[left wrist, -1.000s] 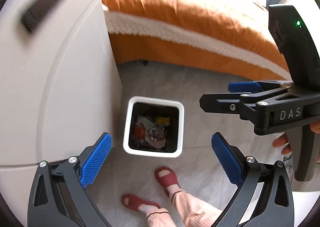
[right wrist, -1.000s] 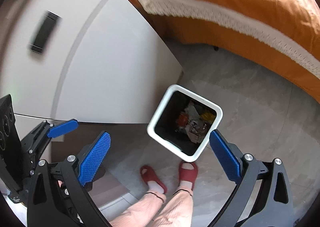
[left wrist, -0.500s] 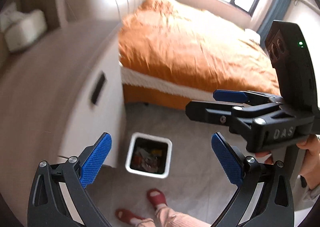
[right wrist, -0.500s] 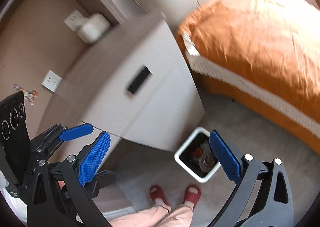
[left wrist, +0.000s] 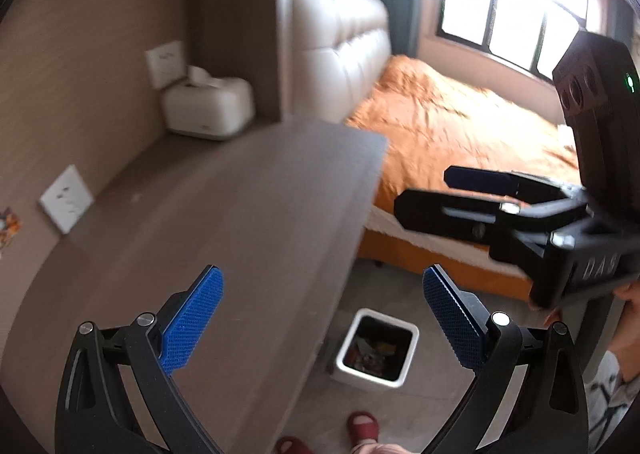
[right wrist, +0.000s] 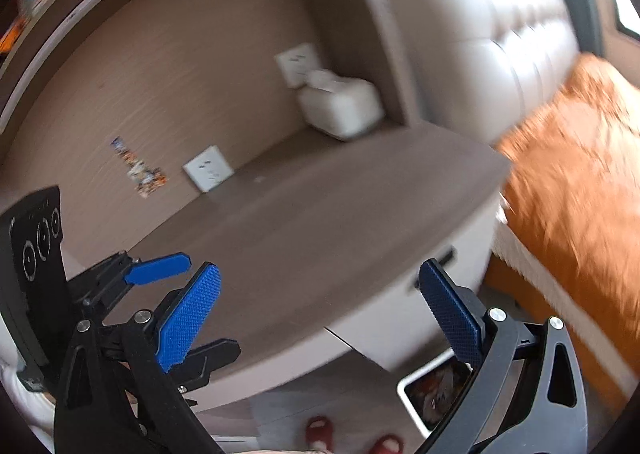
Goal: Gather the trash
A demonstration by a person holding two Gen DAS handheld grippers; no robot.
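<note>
Bare bedside counter (left wrist: 224,213) ahead, no trash visible on it; bin (left wrist: 376,350) below right. Both grippers (left wrist: 320,318) (right wrist: 320,314) empty, jaws wide apart.

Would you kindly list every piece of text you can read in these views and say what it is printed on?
"DAS": on the body of the right gripper, blurred but just legible in the left wrist view.
Sticker on the wall: colourful print, too blurred to read.
Wall sockets and tissue box: no readable marks.
</note>
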